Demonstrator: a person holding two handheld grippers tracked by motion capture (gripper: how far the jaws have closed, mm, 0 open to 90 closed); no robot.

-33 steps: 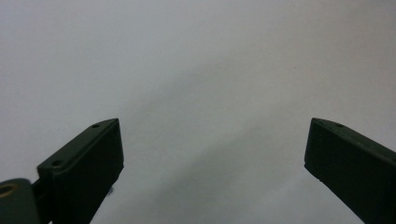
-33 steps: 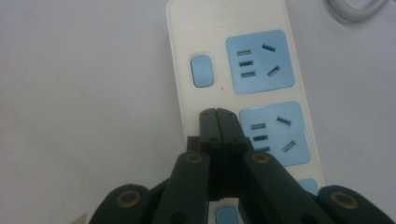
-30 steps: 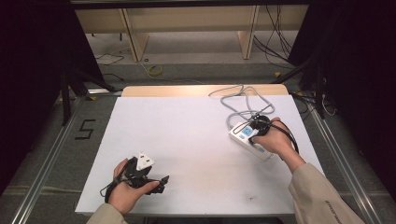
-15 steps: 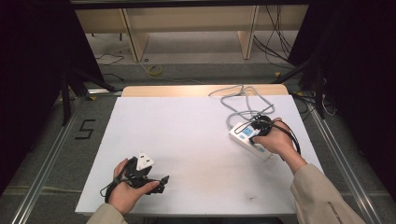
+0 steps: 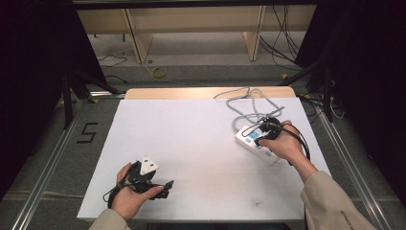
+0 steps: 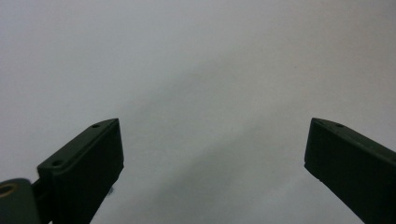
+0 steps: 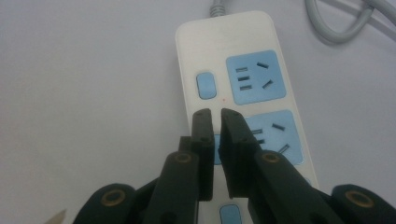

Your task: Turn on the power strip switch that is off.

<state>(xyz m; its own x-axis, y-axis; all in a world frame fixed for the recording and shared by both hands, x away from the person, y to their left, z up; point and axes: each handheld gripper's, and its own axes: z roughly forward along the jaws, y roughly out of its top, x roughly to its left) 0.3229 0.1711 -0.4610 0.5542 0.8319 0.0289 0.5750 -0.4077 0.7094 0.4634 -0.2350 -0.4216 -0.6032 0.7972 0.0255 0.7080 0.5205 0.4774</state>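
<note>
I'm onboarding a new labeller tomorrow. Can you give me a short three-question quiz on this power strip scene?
1. True or false: the left gripper holds a plug.
2. Over which thing are the right gripper jaws? A) the grey cable B) the white power strip C) bare table
3. What colour are the power strip's switch buttons and socket faces?

Key
1. False: its jaws stand wide apart with only the white table top between them.
2. B: the jaws, nearly together with a narrow gap, sit over a switch button beside the second socket; they have just been opening, with nothing between them.
3. Light blue.
</note>
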